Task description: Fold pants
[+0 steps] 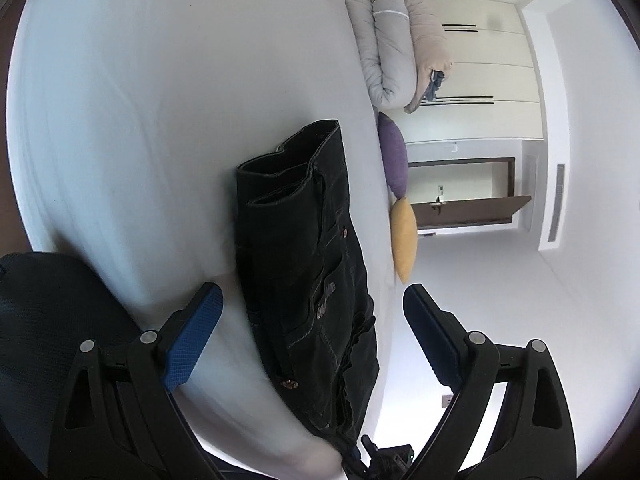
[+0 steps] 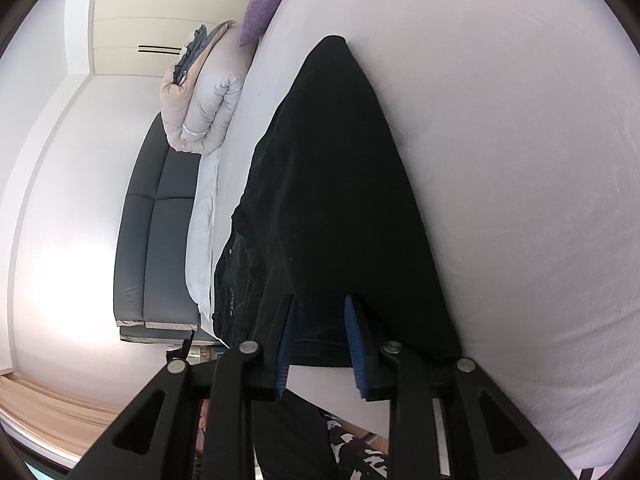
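Black pants (image 1: 304,248) lie folded on the white bed (image 1: 160,100)

A wide bed (image 1: 160,100) with a plain white sheet fills most of both views, with a rolled grey and beige duvet (image 1: 396,40), a purple cushion (image 1: 394,156) and a yellow cushion (image 1: 404,236) along its edge. Behind stand white wardrobe doors (image 1: 488,48) with dark slim handles, a dark wooden door (image 1: 472,210) and white walls. A dark padded headboard (image 2: 156,240) sits at the bed's end, in soft, even light.

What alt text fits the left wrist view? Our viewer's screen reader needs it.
Black pants lie folded on a white bed, between the wide-open blue-padded fingers of the left gripper. A rolled duvet and purple and yellow cushions sit beyond.
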A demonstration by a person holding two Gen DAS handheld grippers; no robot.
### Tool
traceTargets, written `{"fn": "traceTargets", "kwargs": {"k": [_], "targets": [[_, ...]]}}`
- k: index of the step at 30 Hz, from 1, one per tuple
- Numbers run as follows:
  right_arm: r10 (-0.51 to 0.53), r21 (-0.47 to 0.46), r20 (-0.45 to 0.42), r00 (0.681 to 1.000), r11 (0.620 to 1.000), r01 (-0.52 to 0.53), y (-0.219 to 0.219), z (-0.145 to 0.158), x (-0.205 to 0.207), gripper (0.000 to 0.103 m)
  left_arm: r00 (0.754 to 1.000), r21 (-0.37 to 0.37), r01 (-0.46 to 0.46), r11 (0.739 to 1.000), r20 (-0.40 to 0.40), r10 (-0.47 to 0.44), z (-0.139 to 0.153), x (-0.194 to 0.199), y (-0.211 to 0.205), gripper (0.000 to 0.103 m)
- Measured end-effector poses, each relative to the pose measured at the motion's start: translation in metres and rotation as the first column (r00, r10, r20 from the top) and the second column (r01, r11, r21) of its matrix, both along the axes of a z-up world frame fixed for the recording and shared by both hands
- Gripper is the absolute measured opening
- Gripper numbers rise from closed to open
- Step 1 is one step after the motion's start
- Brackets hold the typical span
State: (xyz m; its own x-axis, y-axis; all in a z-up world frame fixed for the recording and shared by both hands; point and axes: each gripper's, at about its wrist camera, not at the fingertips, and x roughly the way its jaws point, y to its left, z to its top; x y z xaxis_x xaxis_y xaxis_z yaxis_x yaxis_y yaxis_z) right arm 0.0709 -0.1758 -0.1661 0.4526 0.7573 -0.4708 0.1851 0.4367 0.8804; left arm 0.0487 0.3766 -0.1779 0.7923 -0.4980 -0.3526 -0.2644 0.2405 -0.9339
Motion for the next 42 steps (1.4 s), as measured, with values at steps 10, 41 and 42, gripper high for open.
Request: {"fn": "traceTargets", "kwargs": {"k": [10, 41, 42], "targets": [[0.005, -0.003, 0.001, 1.0, 1.0, -0.005, 0.001, 0.001, 0.0, 0.026, 1.0, -0.076, -0.021, 0.997, 0.0, 0.021, -0.019, 0.006, -0.006, 0.091], [0.325, -0.153, 0.106, 0.94, 0.939, -0.307, 0.125, 0.079, 0.096, 0.022, 0.996, 0.418, 0.057, 0.907, 0.041, -0.082, 0.044, 0.034, -0.06, 0.016], [0.338, -0.153, 0.089, 0.937, 0.934, -0.322, 0.136, 0.074, 0.107, 0.022, 0.995, 0.437, 0.061, 0.897, 0.046, -0.091, 0.048, 0.035, -0.064, 0.016]]}}
